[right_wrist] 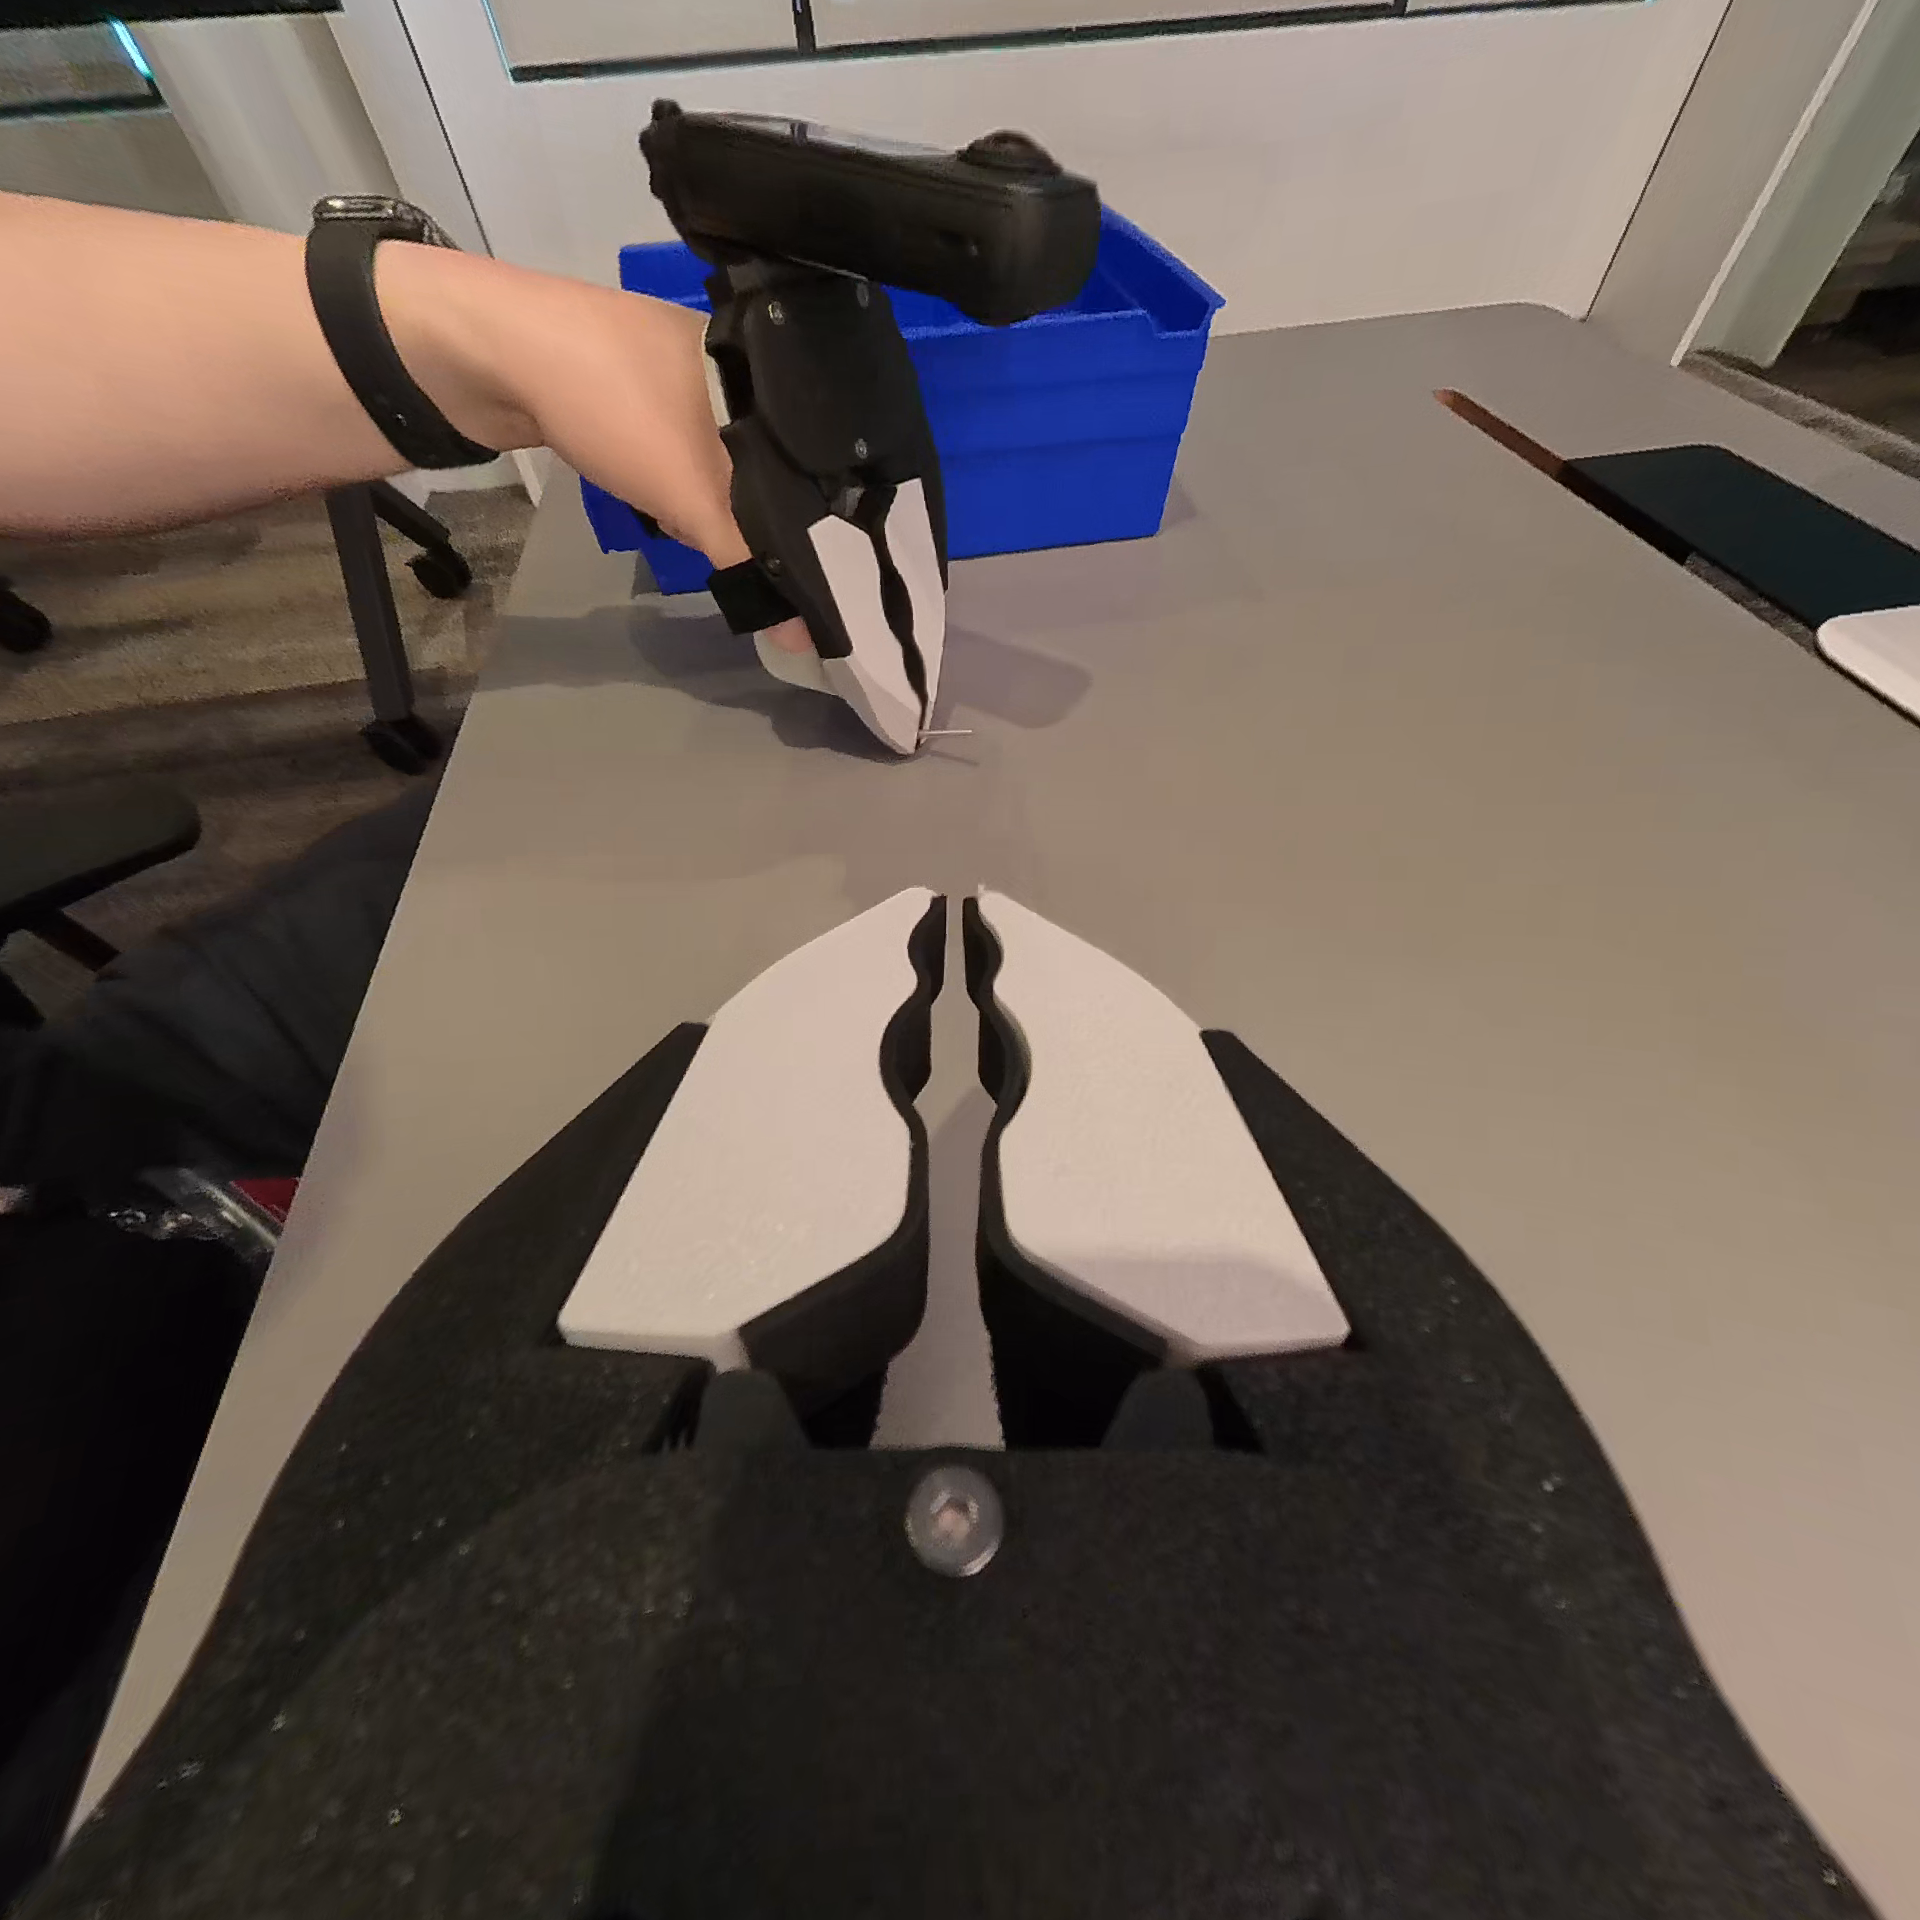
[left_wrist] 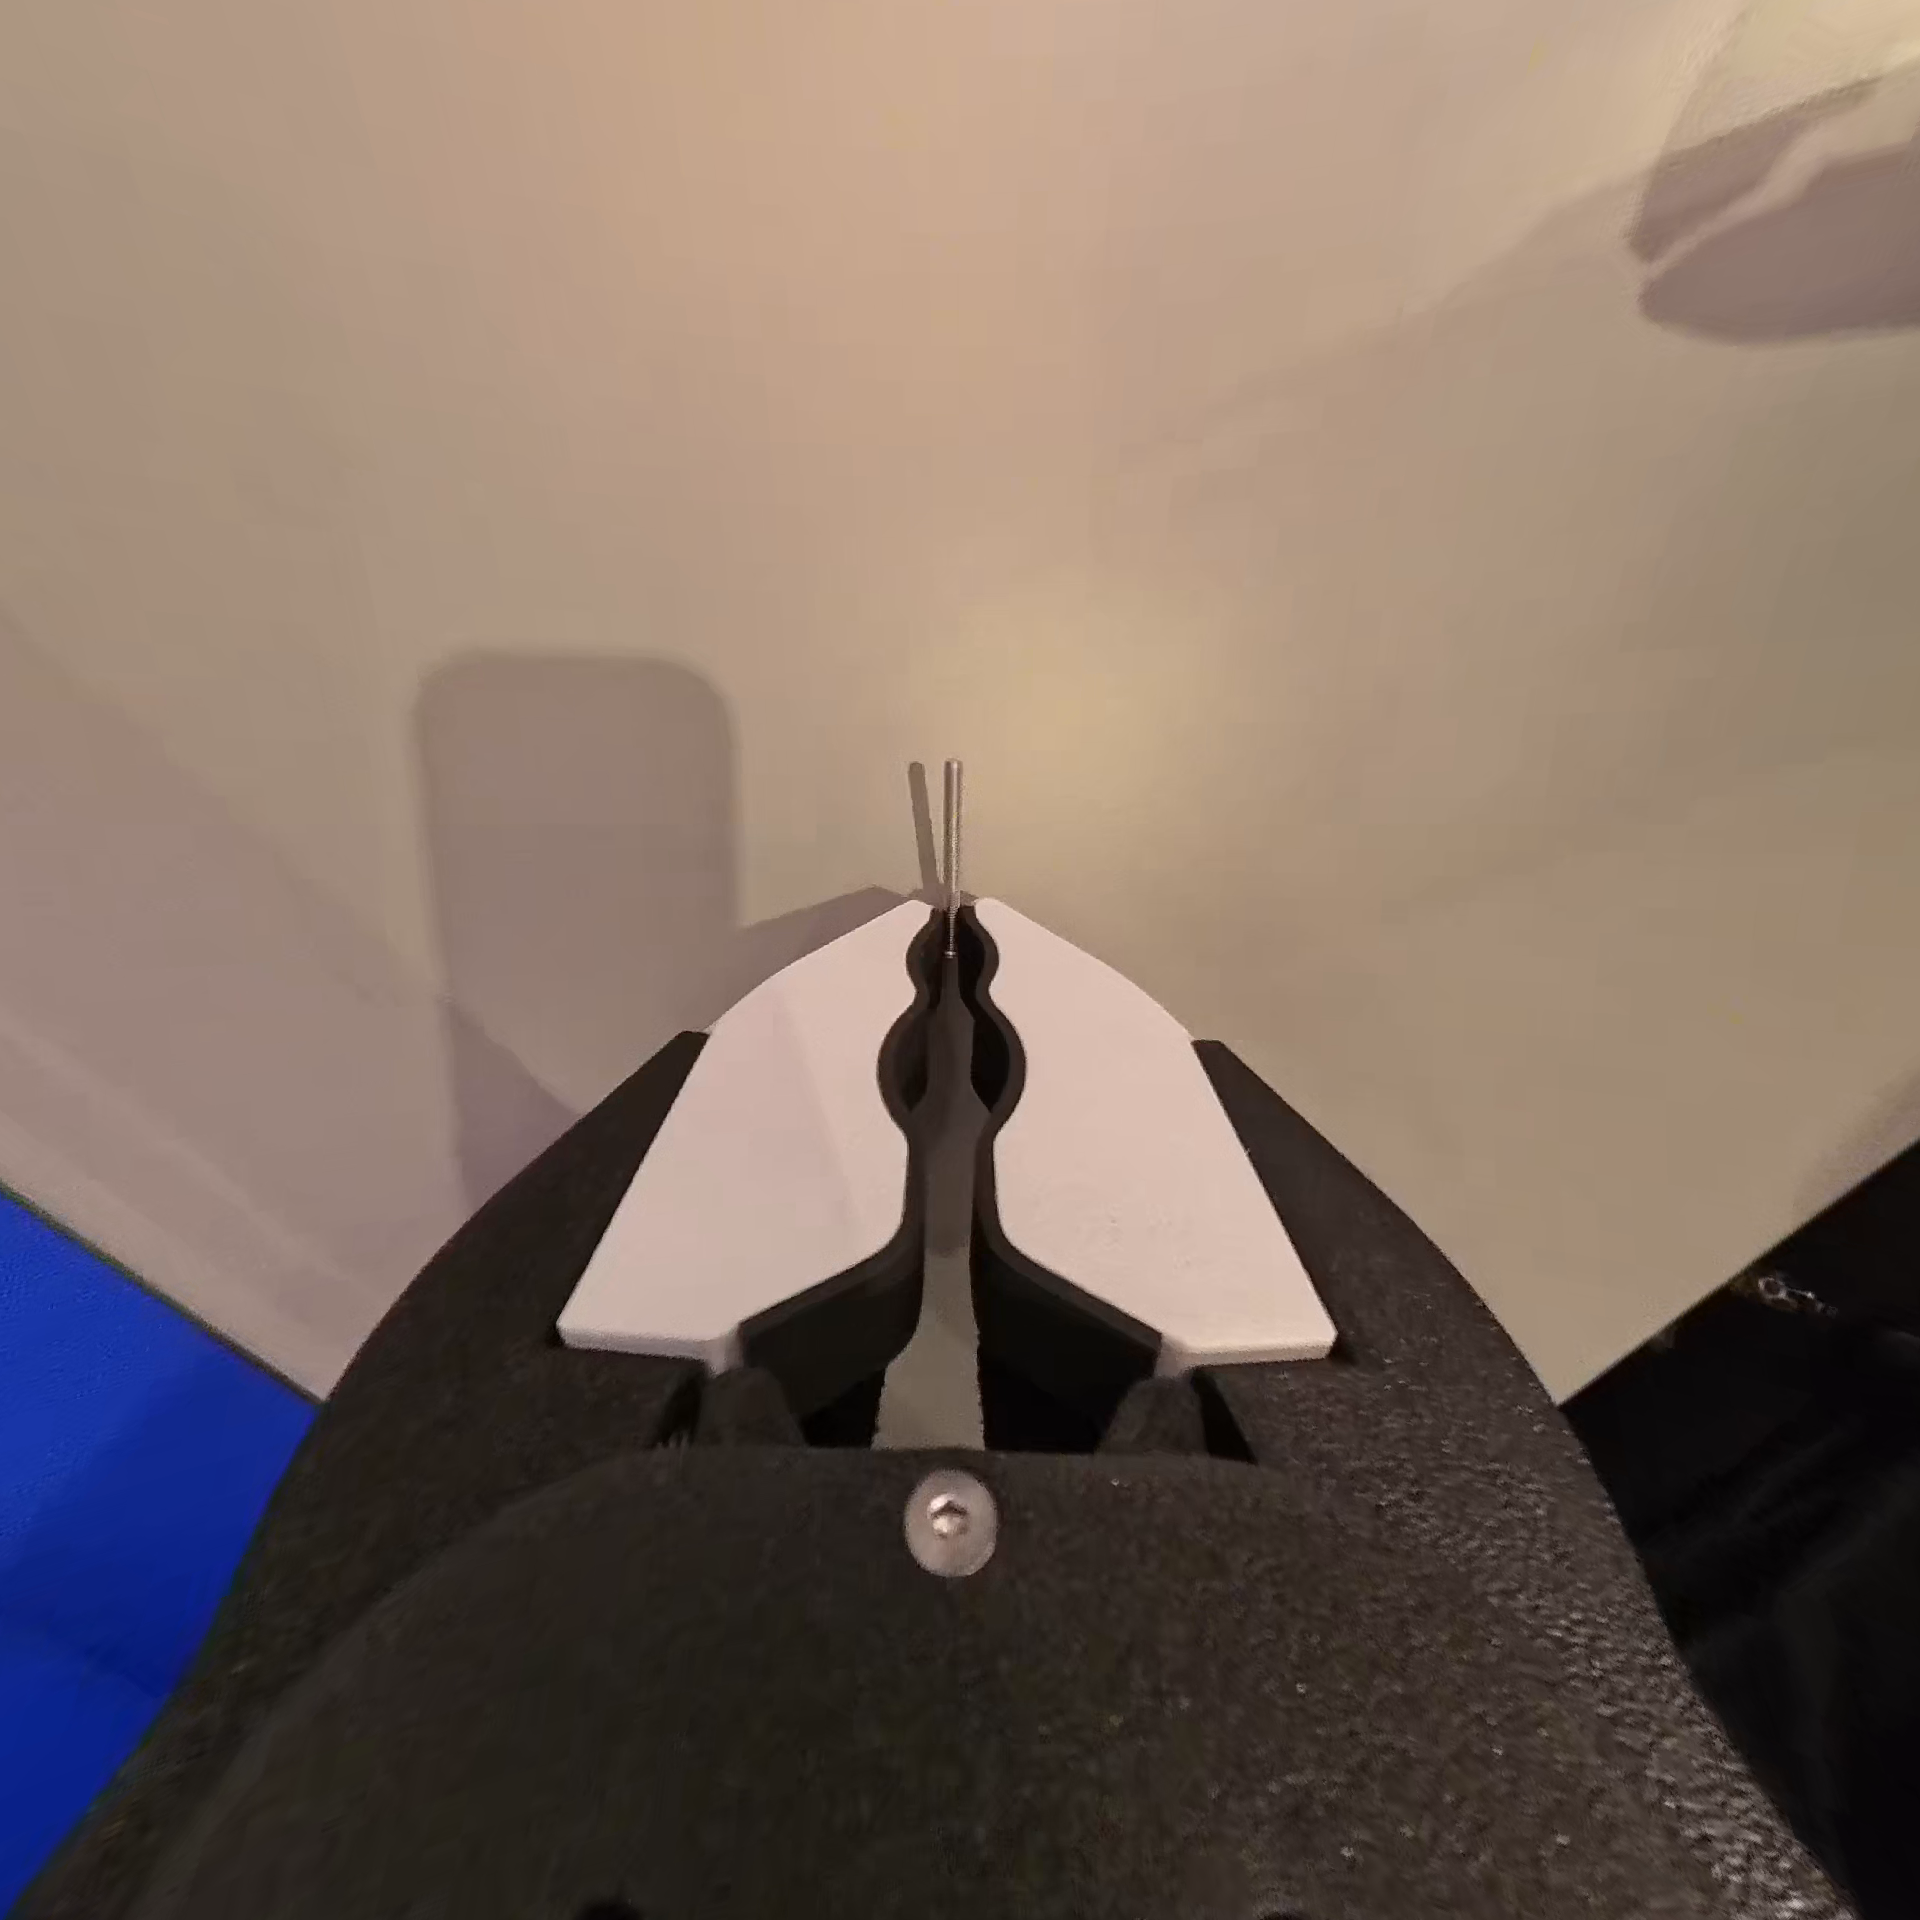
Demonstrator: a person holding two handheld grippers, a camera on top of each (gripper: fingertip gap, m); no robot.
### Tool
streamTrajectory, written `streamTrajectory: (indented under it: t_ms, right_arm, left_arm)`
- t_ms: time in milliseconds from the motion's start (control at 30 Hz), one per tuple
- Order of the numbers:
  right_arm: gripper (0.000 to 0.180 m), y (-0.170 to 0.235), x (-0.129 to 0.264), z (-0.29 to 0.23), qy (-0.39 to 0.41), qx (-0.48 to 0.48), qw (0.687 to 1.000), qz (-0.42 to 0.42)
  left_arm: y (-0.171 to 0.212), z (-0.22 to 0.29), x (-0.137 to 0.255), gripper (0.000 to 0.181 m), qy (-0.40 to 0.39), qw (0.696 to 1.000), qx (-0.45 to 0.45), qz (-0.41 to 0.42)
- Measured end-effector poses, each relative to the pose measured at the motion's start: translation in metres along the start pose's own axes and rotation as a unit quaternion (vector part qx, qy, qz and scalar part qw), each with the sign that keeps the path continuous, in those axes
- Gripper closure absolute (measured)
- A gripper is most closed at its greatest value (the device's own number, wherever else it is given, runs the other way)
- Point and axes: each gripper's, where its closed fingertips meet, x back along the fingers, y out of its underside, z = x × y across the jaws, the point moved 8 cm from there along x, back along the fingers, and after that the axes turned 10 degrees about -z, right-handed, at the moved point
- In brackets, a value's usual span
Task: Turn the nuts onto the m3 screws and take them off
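Left wrist view, left gripper (left_wrist: 952,914) pinching slim threaded steel screw (left_wrist: 952,831) (white fingers).

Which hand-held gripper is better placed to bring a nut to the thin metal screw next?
Probably the right hand-held gripper: its jaws stand slightly apart with nothing visible between them, above the grey table. The left hand-held gripper is shut on the thin metal screw, low over the table.

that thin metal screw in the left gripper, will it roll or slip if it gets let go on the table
The thin silver metal screw looks round and slender, so it would probably roll on the smooth grey table. Only its end is pinched by the left gripper, so it may pivot or slip. It looks stiff and very light.
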Motion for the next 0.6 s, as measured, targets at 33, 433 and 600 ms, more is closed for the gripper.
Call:
streamTrajectory:
  t_ms: [33,433,600]
  right_arm:
    - [0.177,0.001,0.000,0.000,-0.004,-0.005,1.000,0.000]
    - [0.178,0.005,0.002,0.000,-0.023,-0.002,0.999,0.035]
    - [0.178,0.007,0.008,0.008,-0.006,0.001,0.998,0.061]
  left_arm:
    - [-0.001,0.000,0.000,0.179,0.000,1.000,0.000,-0.003]
    - [0.003,0.000,0.000,0.172,-0.011,1.000,-0.006,-0.003]
    - [0.008,-0.001,0.021,0.167,-0.026,0.997,0.003,0.076]
